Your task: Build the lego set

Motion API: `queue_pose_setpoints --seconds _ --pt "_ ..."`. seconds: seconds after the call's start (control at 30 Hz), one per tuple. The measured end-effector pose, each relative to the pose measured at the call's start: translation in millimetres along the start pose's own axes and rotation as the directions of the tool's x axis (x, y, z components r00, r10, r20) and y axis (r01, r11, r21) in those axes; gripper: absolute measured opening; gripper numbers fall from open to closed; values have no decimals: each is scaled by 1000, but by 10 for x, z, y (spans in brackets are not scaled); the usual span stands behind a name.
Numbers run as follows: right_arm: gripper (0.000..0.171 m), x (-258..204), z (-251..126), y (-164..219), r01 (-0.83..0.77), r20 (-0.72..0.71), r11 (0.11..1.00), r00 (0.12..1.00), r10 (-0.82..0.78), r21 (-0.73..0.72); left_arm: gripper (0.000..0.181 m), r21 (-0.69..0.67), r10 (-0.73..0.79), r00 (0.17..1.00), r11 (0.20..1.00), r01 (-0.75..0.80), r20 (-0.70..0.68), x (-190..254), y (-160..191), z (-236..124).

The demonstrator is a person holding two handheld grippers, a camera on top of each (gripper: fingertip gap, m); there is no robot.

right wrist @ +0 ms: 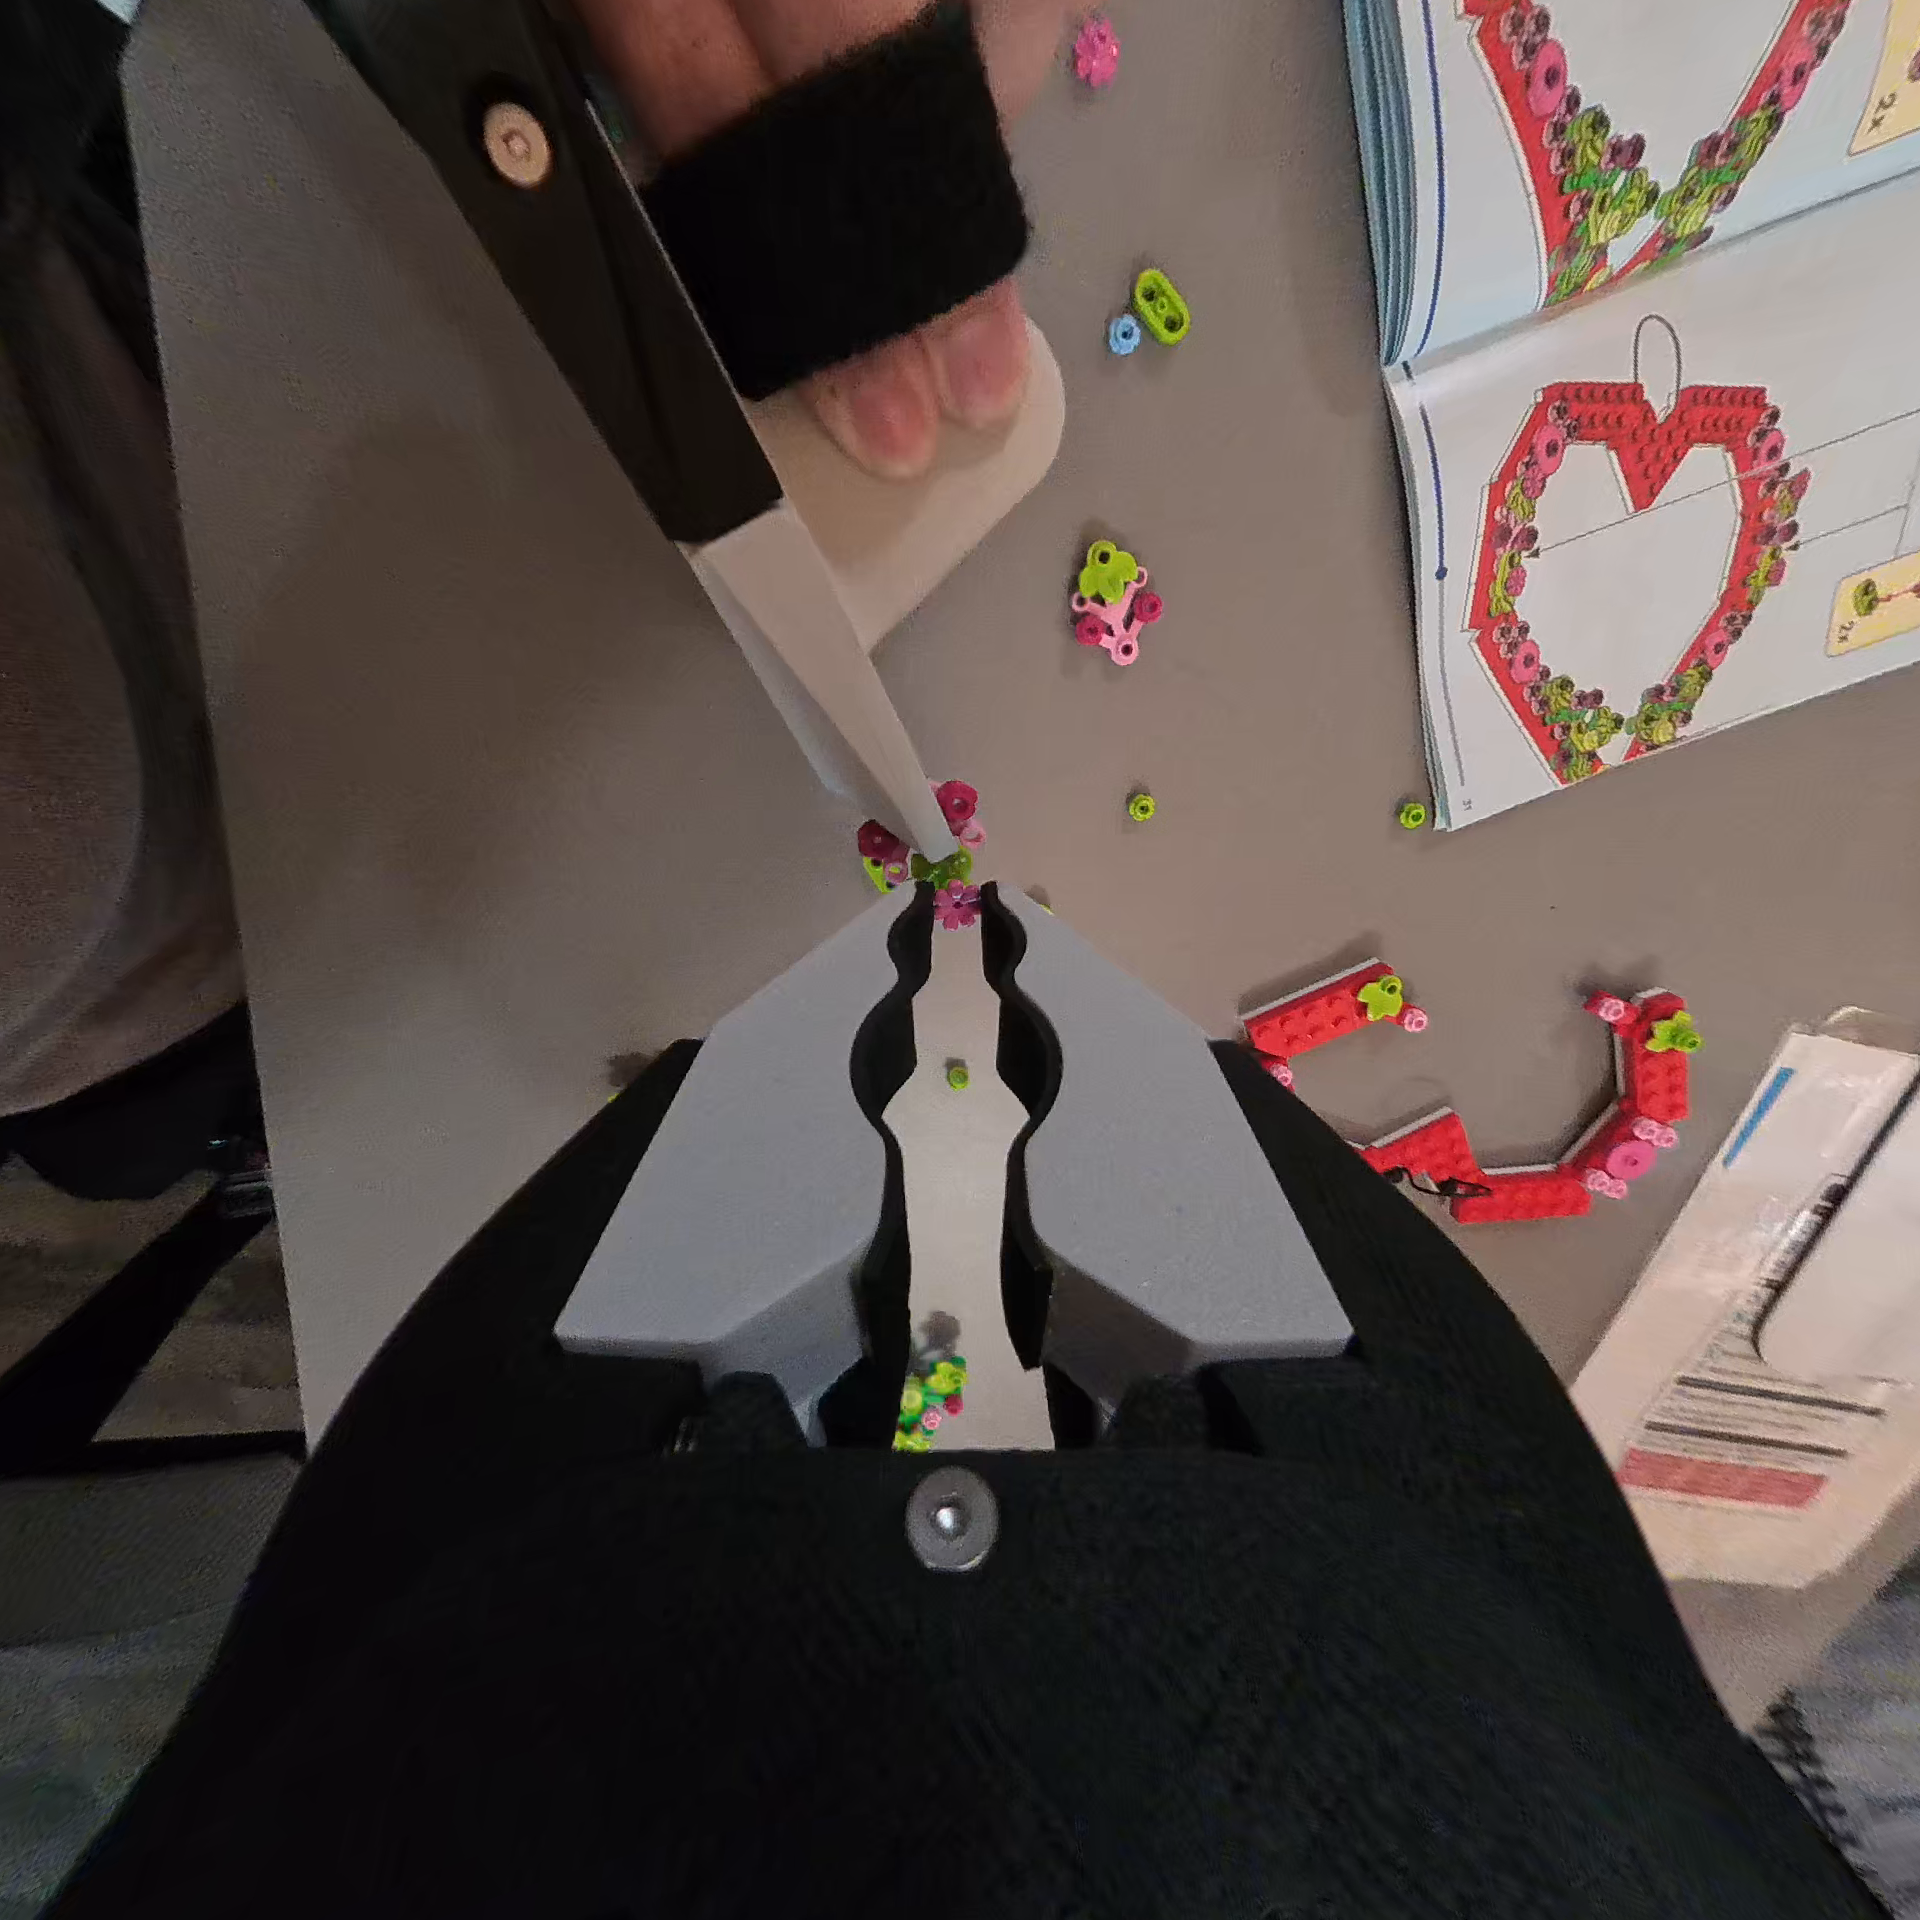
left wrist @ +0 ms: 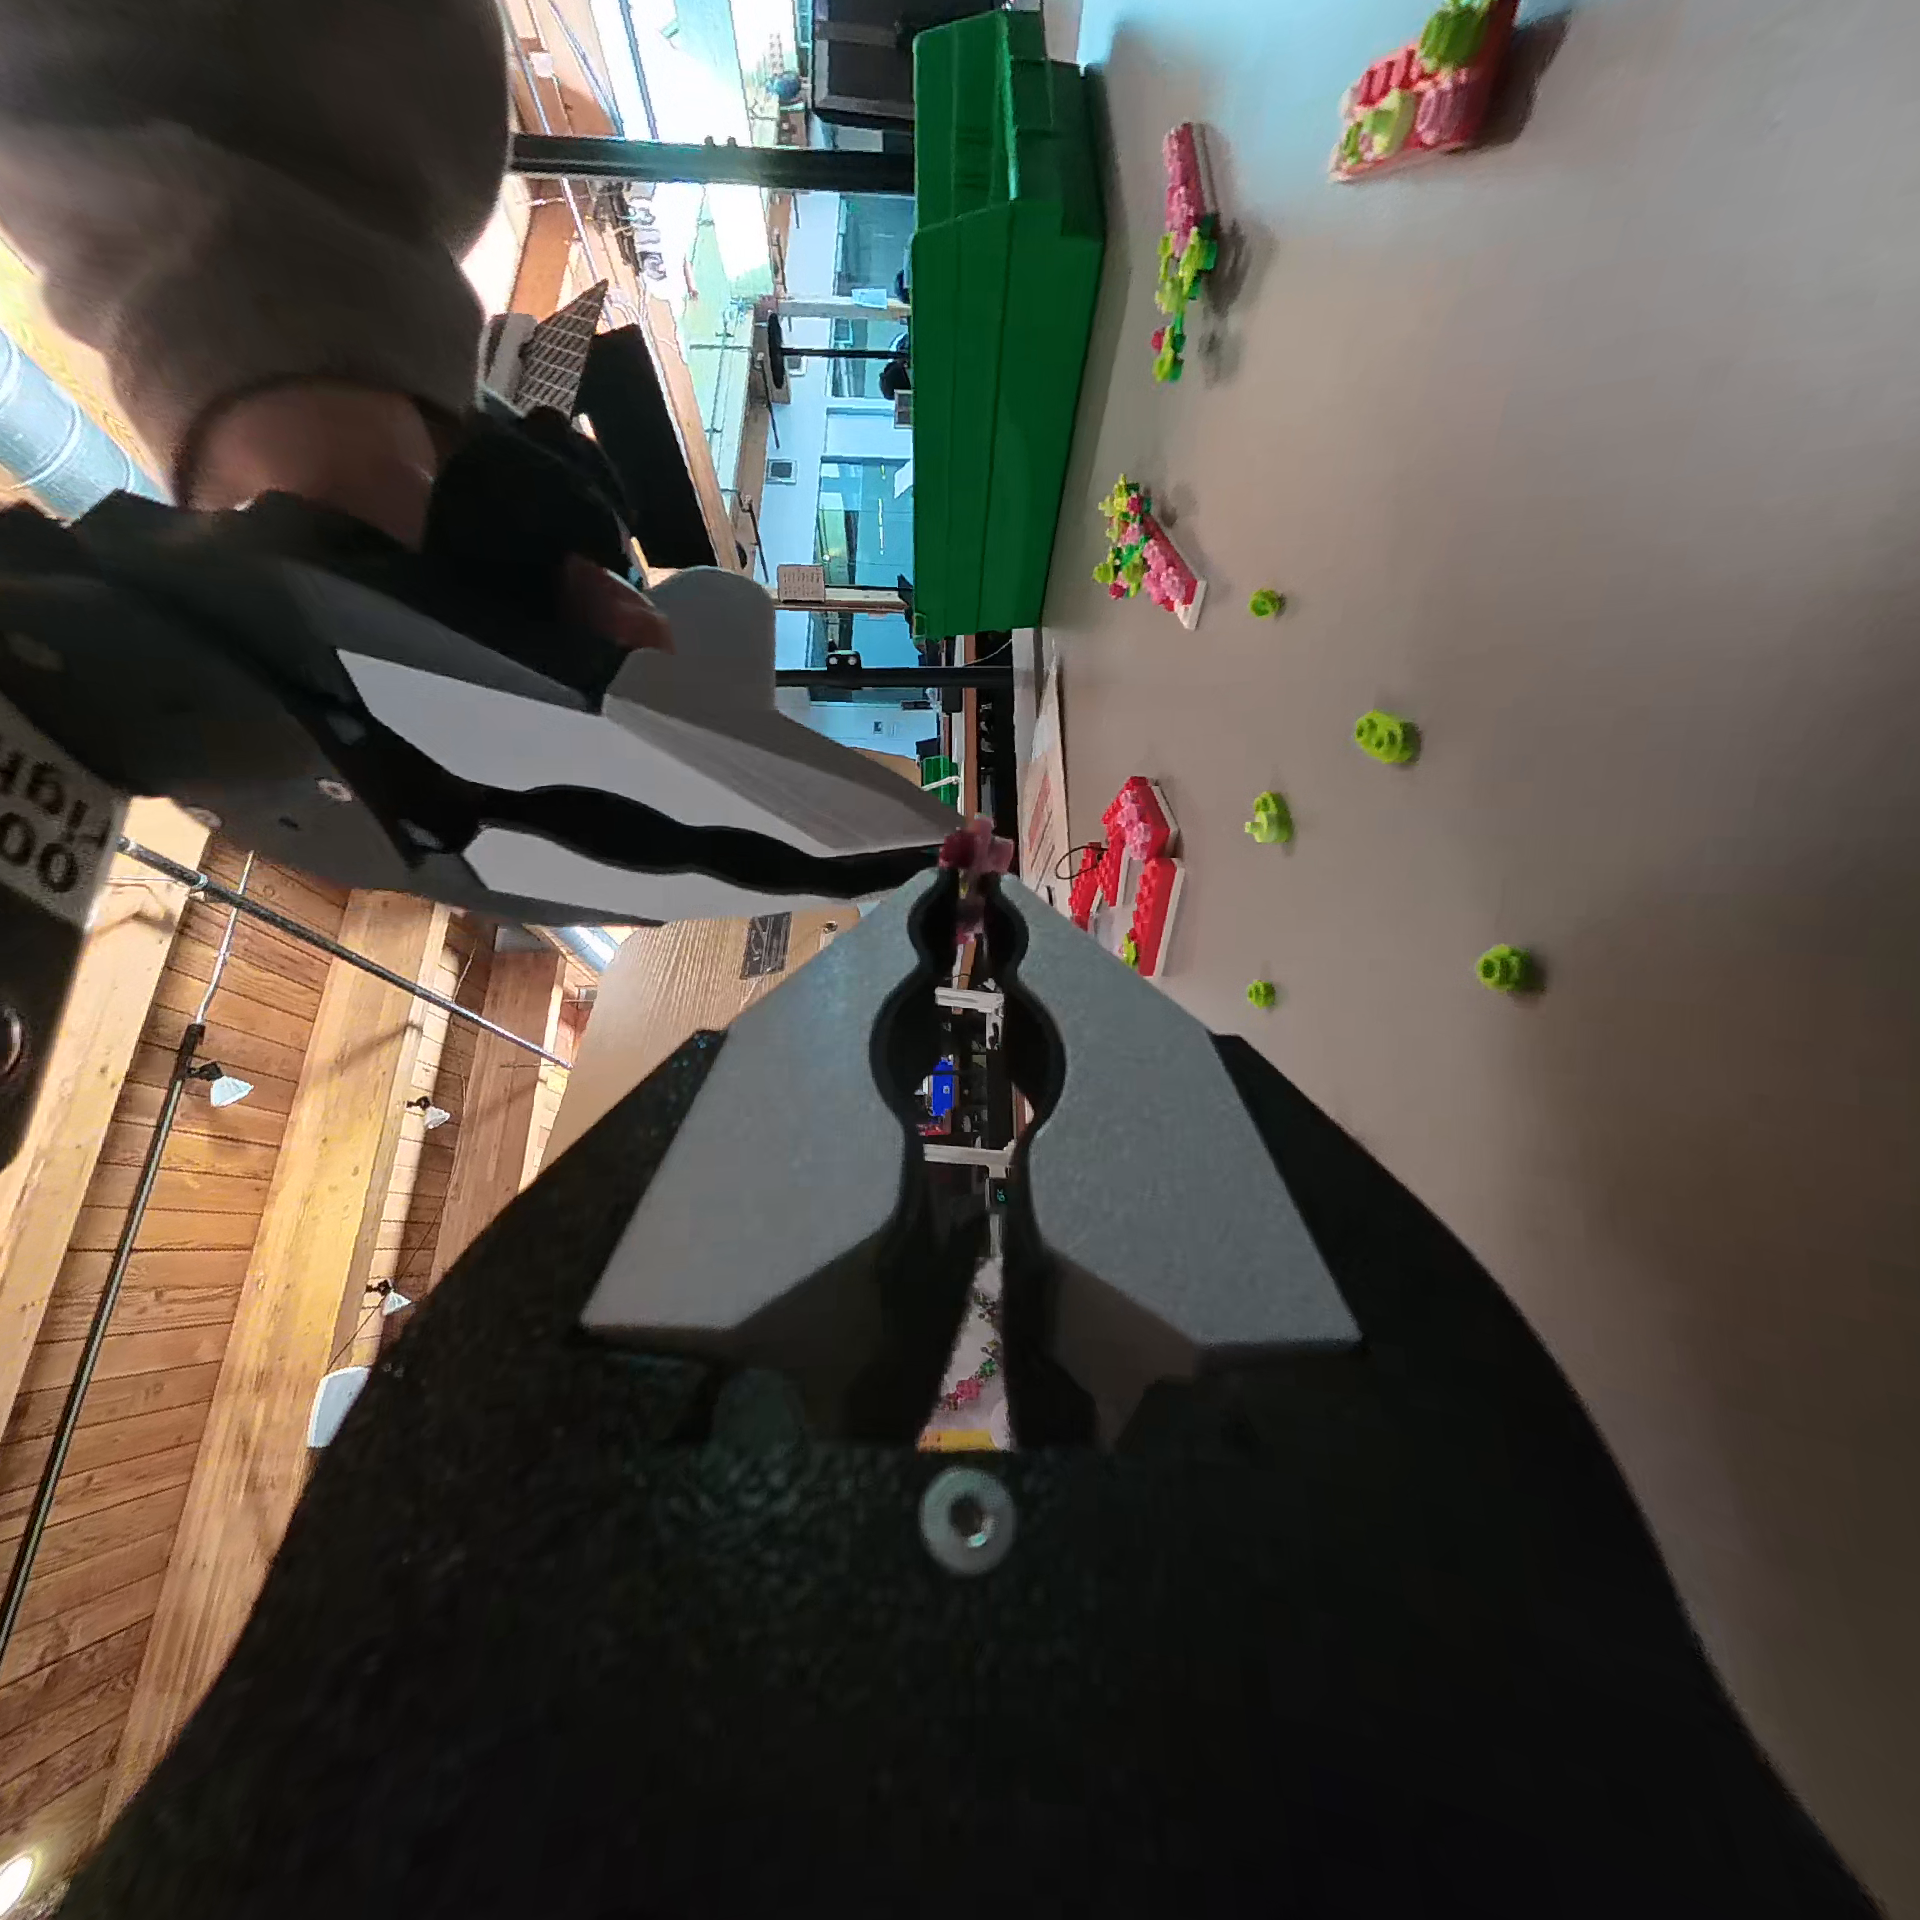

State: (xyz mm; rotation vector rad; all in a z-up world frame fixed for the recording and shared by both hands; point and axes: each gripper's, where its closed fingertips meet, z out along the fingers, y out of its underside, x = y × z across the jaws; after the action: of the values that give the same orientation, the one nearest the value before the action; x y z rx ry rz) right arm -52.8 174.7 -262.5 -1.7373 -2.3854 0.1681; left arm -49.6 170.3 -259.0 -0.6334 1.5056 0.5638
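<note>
flower going onto the little bunch

tongs meet tip to tip above the grey table [right wrist: 1299, 727]. our right gripper [right wrist: 954, 902] is pinched shut on a small pink flower [right wrist: 956, 904], right at its tips. our left gripper [left wrist: 966, 883] is squeezed shut on a little bunch [right wrist: 920, 847] of dark pink flowers and green leaves, held up in the air. in the left wrist view the bunch is only a small blurry pink bit between the tips, so we cannot see its studs there.

we use the open booklet [right wrist: 1662, 520] as our marker. the flower and the bunch are well to the left of the booklet. the red heart piece [right wrist: 1507, 1122] lies below the booklet, half built. one more pink and green clump [right wrist: 1114, 603] sits between the bunch and the booklet. tiny green round bits [right wrist: 1141, 806] lie near the booklet's bottom corner.

we think the step now is to push the pink flower onto the bunch. to do it well, we should keep both tongs squeezed tight, because these bits are tiny and could pop out. we should line the flower up flat over a free stud first, then push straight, not at a slant. we should hold the left one still like a little table, and let only the right one move. slow and soft is best. if the flower tips, we should stop and line it up again.
</note>
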Motion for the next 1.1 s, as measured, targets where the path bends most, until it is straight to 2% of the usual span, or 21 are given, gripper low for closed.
queue_pose_setpoints --seconds 0.27,0.5,1.1 --pt "7 -14 -16 -13 116 -1 992 993 -116 44 1 4 2 1000 1000 -2 14 -17 -9 -5" --pt "8 -6 -31 -21 64 22 996 998 -65 59 1 4 -8 1000 1000 8 17 -26 -5 0" --pt "7 -30 -64 -5 60 24 997 998 -61 47 1 17 -23 999 1000 23 21 -52 -33 -7"
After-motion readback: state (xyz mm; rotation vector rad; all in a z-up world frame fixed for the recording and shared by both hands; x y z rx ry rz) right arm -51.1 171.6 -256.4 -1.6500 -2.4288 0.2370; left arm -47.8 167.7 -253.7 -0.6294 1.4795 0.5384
